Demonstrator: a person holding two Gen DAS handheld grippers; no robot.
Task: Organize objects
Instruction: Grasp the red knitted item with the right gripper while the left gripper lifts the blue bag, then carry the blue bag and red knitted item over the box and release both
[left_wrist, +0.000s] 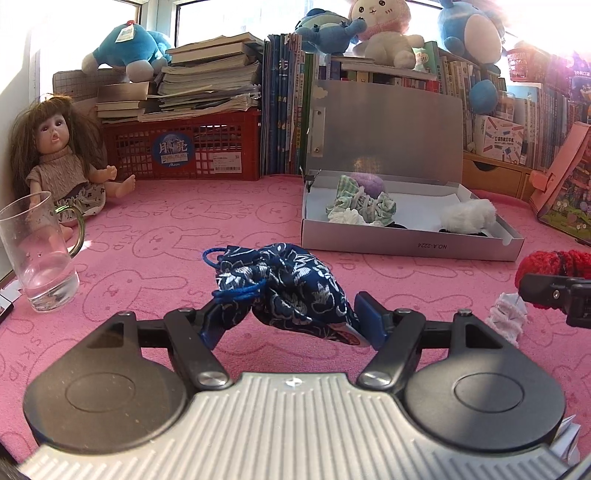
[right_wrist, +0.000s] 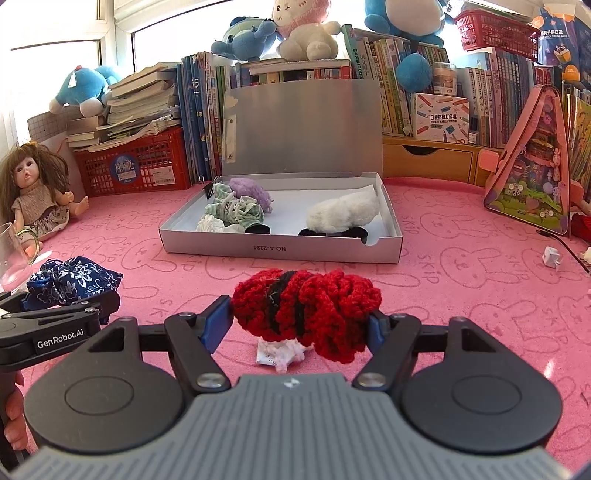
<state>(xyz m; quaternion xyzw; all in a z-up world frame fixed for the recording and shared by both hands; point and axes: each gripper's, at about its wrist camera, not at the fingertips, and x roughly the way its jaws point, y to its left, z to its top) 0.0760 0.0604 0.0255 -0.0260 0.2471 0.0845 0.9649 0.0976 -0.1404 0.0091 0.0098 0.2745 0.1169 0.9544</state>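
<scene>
Held in the left gripper (left_wrist: 290, 325): a blue flowered pouch (left_wrist: 284, 284), pinched between both pads and lifted just above the pink mat (left_wrist: 166, 229). Clamped in the right gripper (right_wrist: 299, 325): a red-and-black knitted piece (right_wrist: 306, 310), raised over a crumpled white scrap (right_wrist: 280, 354). Sat open farther back on the mat: a silver box (right_wrist: 280, 247), already loaded with a purple puff (right_wrist: 247, 188), green-striped cloth (right_wrist: 236, 210) and a white fluffy piece (right_wrist: 343, 214). Stood at the left edge: a glass mug (left_wrist: 37, 251) and a doll (left_wrist: 59, 166).
</scene>
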